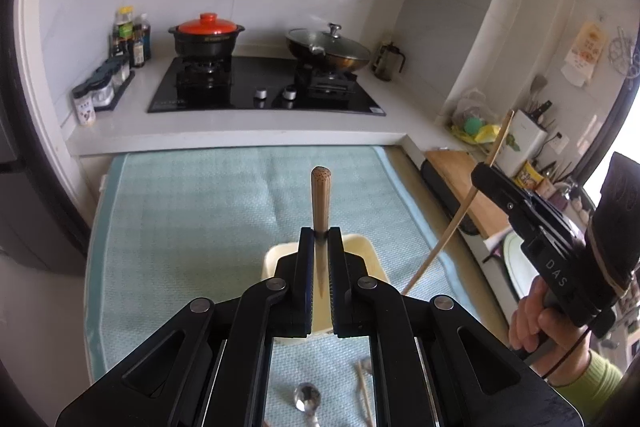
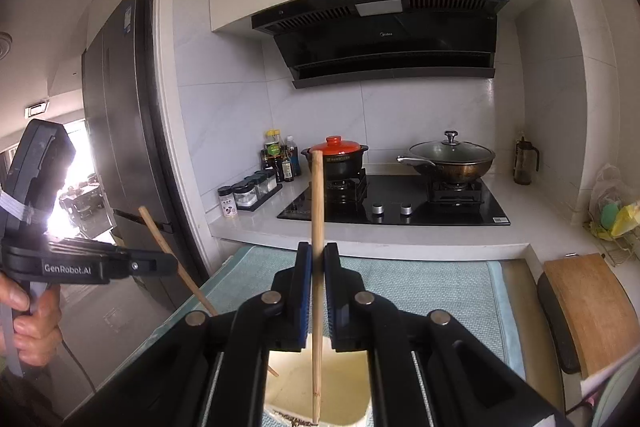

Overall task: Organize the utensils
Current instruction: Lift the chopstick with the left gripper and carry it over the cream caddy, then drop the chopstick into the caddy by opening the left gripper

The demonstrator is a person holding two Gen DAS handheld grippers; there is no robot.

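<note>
Left wrist view: my left gripper (image 1: 321,233) is clamped on a wooden chopstick (image 1: 321,201) above the cream container (image 1: 362,247) on the teal mat (image 1: 192,211). Right gripper (image 2: 317,253) – clamped too – holds a second chopstick (image 2: 317,211), upright, its tip hanging over that container.

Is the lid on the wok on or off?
On: the glass lid sits on the wok, knob upward.

My left gripper (image 1: 321,233) and right gripper (image 2: 317,259) are both closed, each pinching one chopstick (image 1: 320,199), held raised.
</note>
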